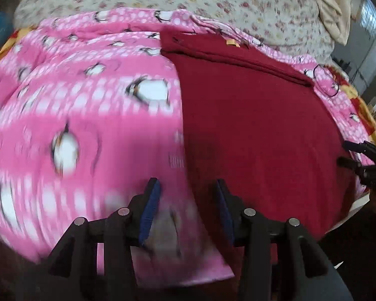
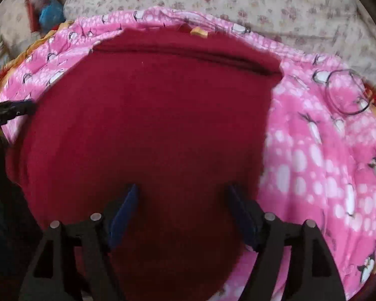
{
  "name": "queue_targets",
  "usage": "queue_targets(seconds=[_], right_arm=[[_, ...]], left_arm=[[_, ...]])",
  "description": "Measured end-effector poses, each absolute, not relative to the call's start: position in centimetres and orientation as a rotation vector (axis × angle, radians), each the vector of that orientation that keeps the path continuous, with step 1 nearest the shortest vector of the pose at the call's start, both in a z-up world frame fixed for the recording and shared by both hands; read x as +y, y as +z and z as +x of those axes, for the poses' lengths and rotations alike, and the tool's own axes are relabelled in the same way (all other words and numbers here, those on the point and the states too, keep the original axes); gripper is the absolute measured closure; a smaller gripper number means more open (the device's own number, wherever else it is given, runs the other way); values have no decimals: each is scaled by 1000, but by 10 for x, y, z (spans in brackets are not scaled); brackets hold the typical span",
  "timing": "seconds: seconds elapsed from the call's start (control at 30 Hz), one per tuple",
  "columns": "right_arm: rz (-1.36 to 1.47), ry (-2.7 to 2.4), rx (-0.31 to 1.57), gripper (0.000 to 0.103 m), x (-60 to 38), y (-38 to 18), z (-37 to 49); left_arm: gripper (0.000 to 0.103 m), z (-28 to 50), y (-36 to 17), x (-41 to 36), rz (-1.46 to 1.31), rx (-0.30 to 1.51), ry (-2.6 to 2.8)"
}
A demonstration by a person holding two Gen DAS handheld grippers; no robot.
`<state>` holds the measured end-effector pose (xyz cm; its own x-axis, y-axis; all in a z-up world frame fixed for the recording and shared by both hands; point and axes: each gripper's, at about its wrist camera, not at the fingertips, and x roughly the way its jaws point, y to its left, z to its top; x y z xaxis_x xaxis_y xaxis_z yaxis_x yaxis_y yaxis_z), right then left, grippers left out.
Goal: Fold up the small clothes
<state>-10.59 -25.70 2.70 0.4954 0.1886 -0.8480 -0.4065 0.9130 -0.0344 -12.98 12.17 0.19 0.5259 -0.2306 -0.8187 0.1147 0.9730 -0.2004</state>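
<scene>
Two grippers hang over a bed, each with its blue-padded fingers spread apart and holding nothing. A dark red garment (image 2: 148,125) lies flat on a pink blanket (image 1: 75,105) printed with penguins and white dots.

From the left wrist view, the left gripper (image 1: 186,200) sits over the garment's left edge: the left finger (image 1: 150,208) is above the pink blanket, the right finger (image 1: 224,210) above the red cloth, and the edge runs up between them. Most of the garment spreads ahead and to the right of these fingers. At the far right of that view the right gripper (image 1: 358,158) shows near the garment's right edge.

From the right wrist view, the right gripper (image 2: 183,208) is over the near part of the garment, with red cloth under and between both fingers and stretching well ahead of them. A seam or fold line crosses the garment near its far end. Whether the fingers touch the cloth cannot be told. The left gripper (image 2: 10,113) shows at the far left, by the garment's left edge.

Beyond the blanket lies a flowered bedsheet (image 2: 275,7). A thin ring (image 2: 346,92) rests on the blanket ahead and right of the right fingers.
</scene>
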Motion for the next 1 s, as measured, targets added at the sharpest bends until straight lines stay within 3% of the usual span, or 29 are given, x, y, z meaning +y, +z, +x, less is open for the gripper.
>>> queue_targets(seconds=[0.23, 0.43, 0.6, 0.67, 0.8, 0.87, 0.93, 1.0], right_arm=[[89, 312, 866, 27, -310, 53, -167], [116, 201, 956, 27, -319, 24, -199], [148, 210, 1041, 30, -318, 6, -198], [162, 244, 1062, 47, -315, 0, -194], [174, 285, 1090, 54, -312, -4, -192], [211, 326, 1099, 68, -313, -5, -194], [221, 321, 1088, 73, -314, -5, -194], [276, 337, 1082, 74, -320, -6, -194]], left_arm=[[76, -162, -10, 109, -194, 1016, -288], [101, -162, -10, 110, -208, 996, -271], [103, -163, -9, 108, -181, 982, -270], [103, -164, -8, 107, -178, 974, -265], [103, -164, -8, 108, -191, 973, -277], [103, -163, -9, 109, -208, 984, -279], [103, -161, -11, 111, -235, 991, -276], [103, -161, -11, 112, -243, 993, -276]])
